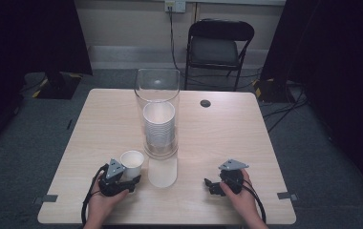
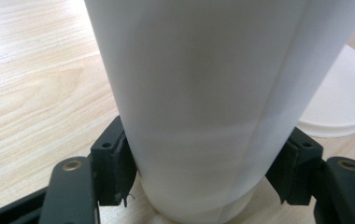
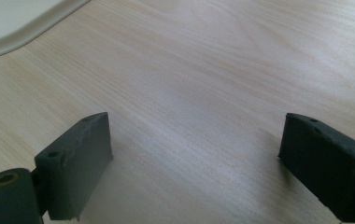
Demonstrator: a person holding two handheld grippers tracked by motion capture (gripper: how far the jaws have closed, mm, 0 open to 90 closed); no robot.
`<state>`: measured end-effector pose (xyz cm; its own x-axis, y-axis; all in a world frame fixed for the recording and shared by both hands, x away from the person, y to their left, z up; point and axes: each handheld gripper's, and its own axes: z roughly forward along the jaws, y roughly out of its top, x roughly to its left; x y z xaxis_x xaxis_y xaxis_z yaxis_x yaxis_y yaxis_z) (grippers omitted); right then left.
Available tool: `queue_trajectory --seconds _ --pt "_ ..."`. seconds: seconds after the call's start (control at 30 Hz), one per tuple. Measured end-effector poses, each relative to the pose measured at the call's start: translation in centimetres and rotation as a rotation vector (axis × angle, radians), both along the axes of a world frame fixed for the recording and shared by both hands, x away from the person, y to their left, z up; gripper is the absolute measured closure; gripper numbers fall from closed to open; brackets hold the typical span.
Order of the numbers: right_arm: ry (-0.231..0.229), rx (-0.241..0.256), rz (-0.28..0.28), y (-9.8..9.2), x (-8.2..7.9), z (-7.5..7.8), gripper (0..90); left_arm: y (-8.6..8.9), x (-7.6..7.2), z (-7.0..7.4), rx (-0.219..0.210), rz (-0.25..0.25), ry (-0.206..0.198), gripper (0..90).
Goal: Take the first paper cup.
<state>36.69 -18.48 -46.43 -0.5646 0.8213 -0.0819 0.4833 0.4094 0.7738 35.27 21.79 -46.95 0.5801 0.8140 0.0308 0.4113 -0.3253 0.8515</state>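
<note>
1. Table (image 1: 108, 124): pale wood-grain top, matte, rounded corners, with a small dark round grommet (image 1: 205, 103) near the far edge. Wide bare stretches lie left and right of the centre line.
2. Clear cylinder (image 1: 157, 90): tall, see-through wall, upright at mid-table. Inside it sits a stack of white cups (image 1: 159, 125), rims ribbed one above another.
3. White lid (image 1: 162, 172): flat, smooth, with a rounded near end, lying on the table just in front of the cylinder, between your two hands.
4. Single white paper cup (image 1: 132, 161): smooth matte wall with a faint vertical seam, upright, mouth open, on the near-left part of the table just left of the lid.
5. Your left gripper (image 1: 122, 183): black jaws are closed against both sides of that cup low on its wall; in the left gripper view the pads (image 2: 119, 161) press the paper.
6. Your right gripper (image 1: 213, 186): near-right, low over bare wood, jaws spread wide with nothing between them. The lid's edge lies off to its left, and the near edge of the table is close behind your hand.
</note>
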Motion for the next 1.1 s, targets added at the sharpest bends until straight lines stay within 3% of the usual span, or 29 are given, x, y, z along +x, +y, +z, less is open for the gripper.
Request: queue_trajectory --seconds 0.23,0.5,0.7,0.83,1.1 --pt "0.000 0.000 0.000 0.0 0.0 0.0 8.7 0.3 0.1 -0.2 0.021 0.009 0.057 33.0" --pt "0.000 0.000 0.000 0.0 0.0 0.0 8.8 0.6 0.4 -0.2 0.021 0.038 0.058 32.7" --pt "0.000 0.000 0.000 0.0 0.0 0.0 8.8 0.9 0.8 -0.1 0.047 0.038 0.050 31.8" --pt "0.002 0.000 -0.003 0.0 0.0 0.0 8.8 1.0 0.9 -0.2 0.049 0.060 0.065 21.9" --pt "0.002 -0.002 -0.013 0.0 -0.1 0.0 8.1 2.1 0.1 -0.3 0.063 0.027 0.070 15.5"
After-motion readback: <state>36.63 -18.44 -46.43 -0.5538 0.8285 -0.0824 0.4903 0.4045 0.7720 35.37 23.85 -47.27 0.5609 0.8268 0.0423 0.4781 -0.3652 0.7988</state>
